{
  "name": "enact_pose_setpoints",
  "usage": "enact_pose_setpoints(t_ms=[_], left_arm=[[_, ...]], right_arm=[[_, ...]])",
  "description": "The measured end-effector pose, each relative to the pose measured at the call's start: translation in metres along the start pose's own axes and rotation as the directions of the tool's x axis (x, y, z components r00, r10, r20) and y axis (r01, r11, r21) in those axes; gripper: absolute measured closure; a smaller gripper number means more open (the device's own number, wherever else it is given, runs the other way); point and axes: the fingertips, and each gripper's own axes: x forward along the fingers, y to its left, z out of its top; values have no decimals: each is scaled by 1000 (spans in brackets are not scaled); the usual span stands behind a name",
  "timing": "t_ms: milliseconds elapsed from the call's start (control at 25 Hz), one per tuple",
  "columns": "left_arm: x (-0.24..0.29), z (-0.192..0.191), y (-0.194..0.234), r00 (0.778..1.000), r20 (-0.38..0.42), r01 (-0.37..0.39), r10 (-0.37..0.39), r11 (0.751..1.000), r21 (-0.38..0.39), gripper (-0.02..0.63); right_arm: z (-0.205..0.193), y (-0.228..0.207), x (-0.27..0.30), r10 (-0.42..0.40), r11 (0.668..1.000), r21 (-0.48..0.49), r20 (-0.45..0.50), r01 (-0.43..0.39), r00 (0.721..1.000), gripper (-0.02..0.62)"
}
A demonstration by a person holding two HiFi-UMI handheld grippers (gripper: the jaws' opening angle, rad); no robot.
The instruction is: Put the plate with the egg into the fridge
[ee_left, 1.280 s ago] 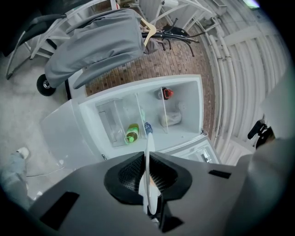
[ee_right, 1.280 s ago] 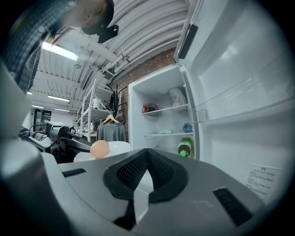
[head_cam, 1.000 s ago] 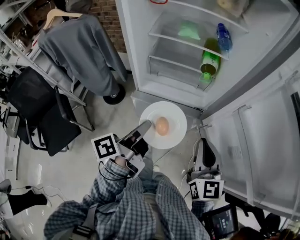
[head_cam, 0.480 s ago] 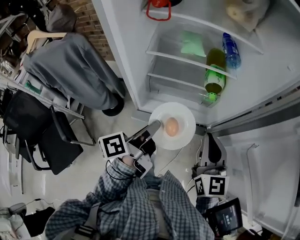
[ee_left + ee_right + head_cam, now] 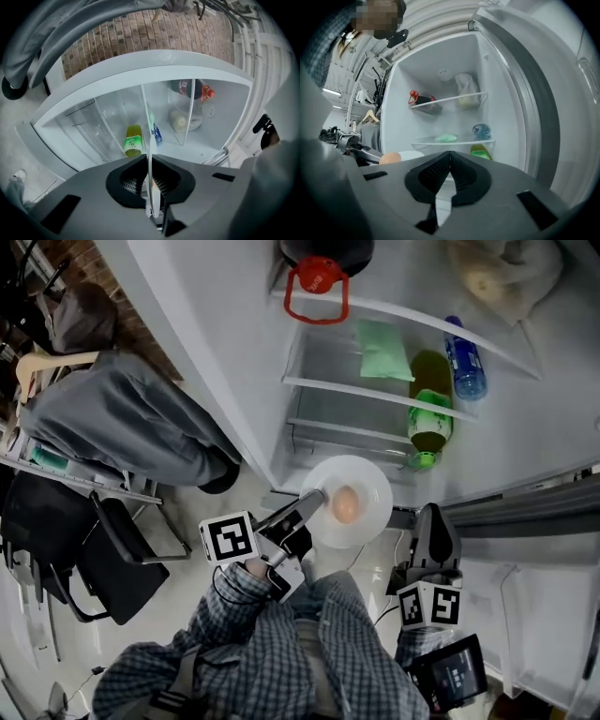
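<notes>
No word, brand or number can be read anywhere. In the fridge (image 5: 403, 277), the green bottle (image 5: 430, 418) carries a green label and the blue bottle (image 5: 464, 360) a blue-and-white one, but the print on both is too small to make out. One marker cube (image 5: 230, 538) and the other (image 5: 431, 606) bear black-and-white square patterns, not letters. The small screen (image 5: 450, 676) at the lower right is lit, its contents illegible.

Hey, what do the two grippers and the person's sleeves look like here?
The left gripper and right gripper are dark grey with black ribbed pads. Each carries a white cube printed with black square markers. The sleeves are checked in blue-grey and white.
</notes>
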Motion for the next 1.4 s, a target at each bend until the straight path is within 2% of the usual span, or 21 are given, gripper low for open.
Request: enact_pose_setpoints(t_ms=[240,400,680,800,920,1040,1200,1400], left_arm=[[16,-3,16,999,-38,-20,19,999,-37,580],[24,3,25,998,-39,-43,44,998,43,580],[37,12,31,997,36,-73,70,993,91,580],[42,18,35,993,78,-95,87,989,113,580],[46,17,40,992,82,-106,95,985,138,580],[47,20,44,990,109,-97,85,989,111,580],[52,28,48,985,165,-67,56,996,58,580],[64,33,51,984,173,-73,54,991,108,580]], right_arm=[[-12,4,16,32,999,-13,-73,-33,997,592],[-17,0,30,65,998,27,-92,-63,994,591],[-26,-3,54,157,983,113,-132,-143,979,587],[-31,-1,62,211,968,164,-145,-187,967,562],[-35,2,67,249,959,177,-162,-220,955,535],[-42,6,71,286,945,215,-183,-245,941,501],[-54,8,76,323,923,285,-201,-260,925,488],[-67,4,77,344,895,373,-222,-247,912,487]])
